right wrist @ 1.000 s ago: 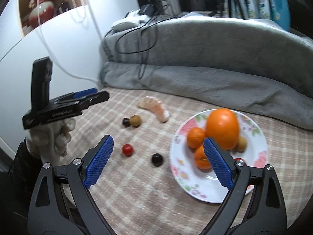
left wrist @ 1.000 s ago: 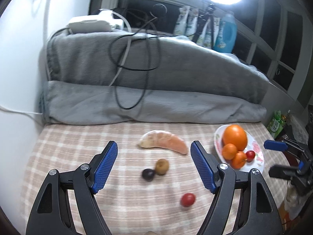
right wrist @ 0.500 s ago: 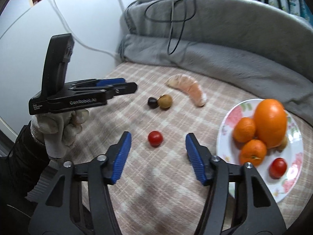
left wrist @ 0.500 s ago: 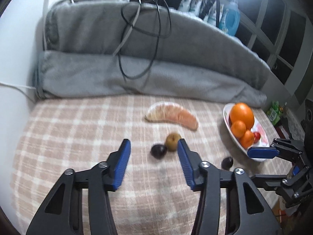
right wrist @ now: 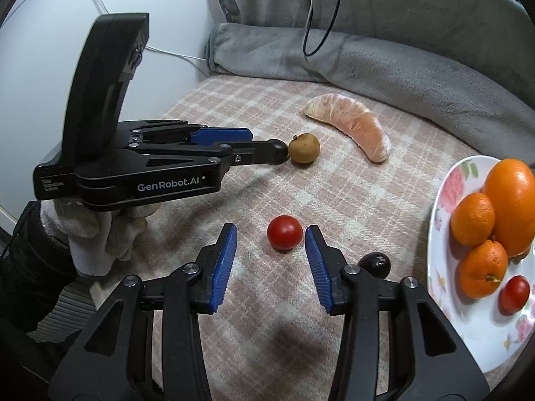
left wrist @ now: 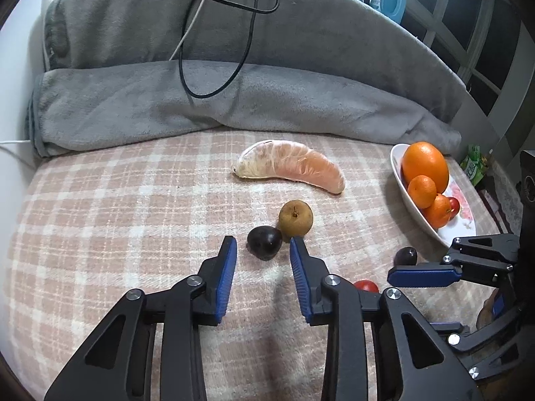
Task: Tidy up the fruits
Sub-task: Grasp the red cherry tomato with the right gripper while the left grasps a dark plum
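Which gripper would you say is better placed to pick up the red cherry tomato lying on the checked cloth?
The right gripper: the cherry tomato lies at its closing fingertips, untouched. The left gripper is busy around the dark plum.

Both wrist views look steeply down, close over the checked cloth (left wrist: 100, 207), sharing the pomelo segment (left wrist: 291, 165) (right wrist: 351, 127); the right view sits nearer the plate (right wrist: 444, 187).

Both grippers now sit lower and nearer the fruit. The left gripper (left wrist: 263, 245), its jaws closing, frames the dark plum (left wrist: 264, 241). The right gripper (right wrist: 271, 234), shifted toward nine o'clock, narrows around the cherry tomato (right wrist: 284, 232), touching nothing.
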